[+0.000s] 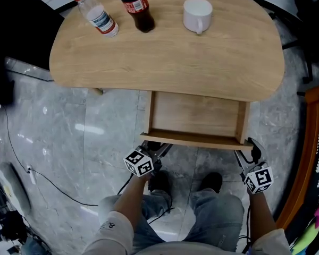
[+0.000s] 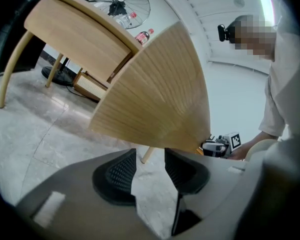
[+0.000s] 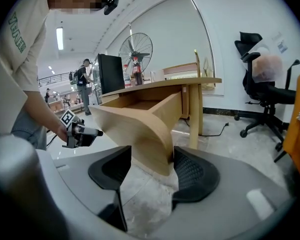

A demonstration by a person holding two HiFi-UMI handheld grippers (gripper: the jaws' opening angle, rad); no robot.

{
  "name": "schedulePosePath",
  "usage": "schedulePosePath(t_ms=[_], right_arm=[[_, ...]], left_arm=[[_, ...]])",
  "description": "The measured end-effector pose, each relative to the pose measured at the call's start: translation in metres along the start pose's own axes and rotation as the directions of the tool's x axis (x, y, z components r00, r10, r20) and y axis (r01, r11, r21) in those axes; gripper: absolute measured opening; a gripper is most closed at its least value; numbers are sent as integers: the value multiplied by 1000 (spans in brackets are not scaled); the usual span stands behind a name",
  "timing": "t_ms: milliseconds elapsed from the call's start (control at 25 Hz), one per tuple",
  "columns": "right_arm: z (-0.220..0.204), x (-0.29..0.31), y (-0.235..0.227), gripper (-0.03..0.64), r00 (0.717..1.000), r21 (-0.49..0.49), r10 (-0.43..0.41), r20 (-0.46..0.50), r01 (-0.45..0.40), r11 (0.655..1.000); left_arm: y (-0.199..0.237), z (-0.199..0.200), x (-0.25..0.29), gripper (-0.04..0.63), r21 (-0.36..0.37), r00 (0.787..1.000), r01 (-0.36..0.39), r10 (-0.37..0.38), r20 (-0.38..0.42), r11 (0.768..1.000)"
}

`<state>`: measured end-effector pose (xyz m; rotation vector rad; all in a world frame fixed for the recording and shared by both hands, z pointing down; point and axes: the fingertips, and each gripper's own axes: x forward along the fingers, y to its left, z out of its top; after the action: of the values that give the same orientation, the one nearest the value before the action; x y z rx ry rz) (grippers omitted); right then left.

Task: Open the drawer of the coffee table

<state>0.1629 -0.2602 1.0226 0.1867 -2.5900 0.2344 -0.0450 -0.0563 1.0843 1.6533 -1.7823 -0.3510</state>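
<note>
Already pulled out, pale wood drawer (image 1: 194, 113), left hand-held gripper (image 1: 160, 147), right hand-held gripper (image 1: 253, 145), jaws apart at its front.

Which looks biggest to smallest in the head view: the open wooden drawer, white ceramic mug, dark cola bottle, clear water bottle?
1. Open wooden drawer: clearly largest.
2. Clear water bottle and dark cola bottle: too alike to rank.
3. White mug: close to them, perhaps smallest.
</note>
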Motion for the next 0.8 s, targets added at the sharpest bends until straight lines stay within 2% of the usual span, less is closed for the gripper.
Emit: schedulePosePath(t_ms=[240,360,440,560,680,800], right_arm=[[-6,-50,8,262,996,45,-28,-79,32,998],[30,-90,15,261,996,67,-48,-73,53,996],[87,-113,32,261,999,50,-17,-32,18,999],[202,-145,73,261,994,-1,70,83,-70,998],[325,-179,116,261,961,-30,163,224,-160,987],[427,-211,157,258,914,-59,231,333,-224,973]], left_arm=[[-8,-12,-52,176,7,989,-74,75,-124,997],[-29,13,-81,175,23,985,-99,101,-142,995],[-59,53,-95,172,56,990,-81,87,-114,995],[-131,141,-117,163,150,998,-15,24,-58,989],[-214,254,-136,155,227,999,21,-31,37,974],[-295,357,-154,153,285,987,48,-90,135,957]])
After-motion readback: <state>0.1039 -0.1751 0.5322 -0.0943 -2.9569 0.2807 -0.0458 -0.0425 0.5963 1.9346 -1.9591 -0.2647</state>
